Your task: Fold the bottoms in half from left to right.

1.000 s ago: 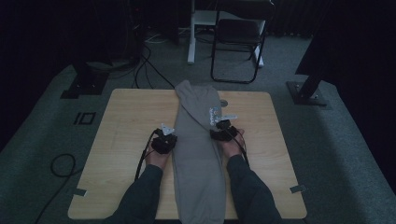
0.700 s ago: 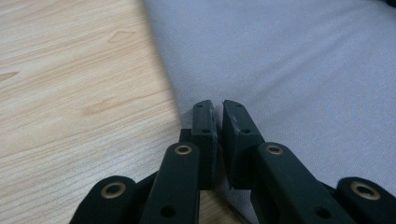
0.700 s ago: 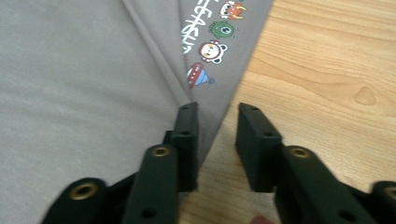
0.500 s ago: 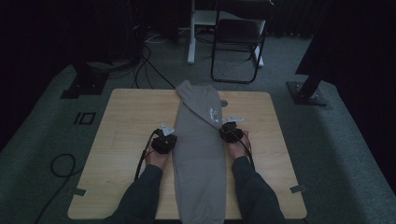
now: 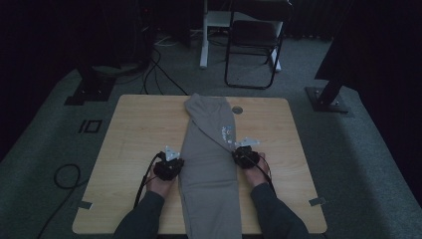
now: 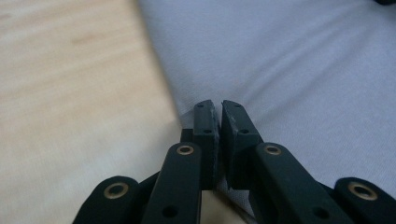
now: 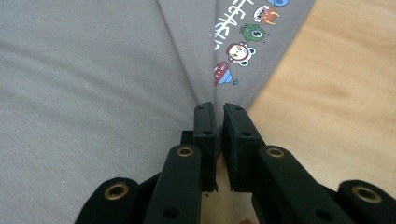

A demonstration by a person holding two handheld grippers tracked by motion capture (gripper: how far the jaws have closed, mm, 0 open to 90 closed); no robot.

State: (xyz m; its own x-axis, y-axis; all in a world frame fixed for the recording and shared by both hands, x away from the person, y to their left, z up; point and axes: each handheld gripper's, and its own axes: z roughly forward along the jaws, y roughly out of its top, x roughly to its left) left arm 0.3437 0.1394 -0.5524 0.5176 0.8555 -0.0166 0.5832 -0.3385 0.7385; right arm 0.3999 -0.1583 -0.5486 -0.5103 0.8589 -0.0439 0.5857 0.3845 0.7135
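Grey garment (image 5: 209,164) folded lengthwise on table (image 5: 134,134), left gripper (image 5: 169,167) pinching its left edge, right gripper (image 5: 244,157) just closed on its right edge

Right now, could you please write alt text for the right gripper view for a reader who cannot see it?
The right gripper, jaws shut, pinches the edge of a folded grey garment printed with small cartoon characters. The wooden table shows to the right.
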